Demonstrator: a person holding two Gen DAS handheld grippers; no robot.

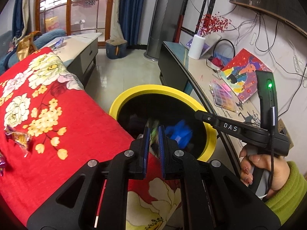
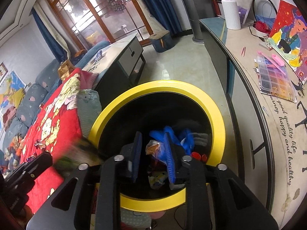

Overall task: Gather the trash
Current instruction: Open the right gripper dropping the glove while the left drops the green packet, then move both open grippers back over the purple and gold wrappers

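Tiled floor (image 1: 132, 65), blue curtains (image 1: 130, 9)

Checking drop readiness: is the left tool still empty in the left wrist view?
No, the left tool is shut on a green wrapper, beside the yellow-rimmed bin.

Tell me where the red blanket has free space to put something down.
Red floral blanket: bare between the candy wrapper near its left edge and the yellow-rimmed bin. The long counter is bare between the white vase and the bead box; beyond that, crowded.

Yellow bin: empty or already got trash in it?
Not empty. The yellow bin holds blue plastic, crumpled wrappers and something red at the bottom; how full it is cannot be told.
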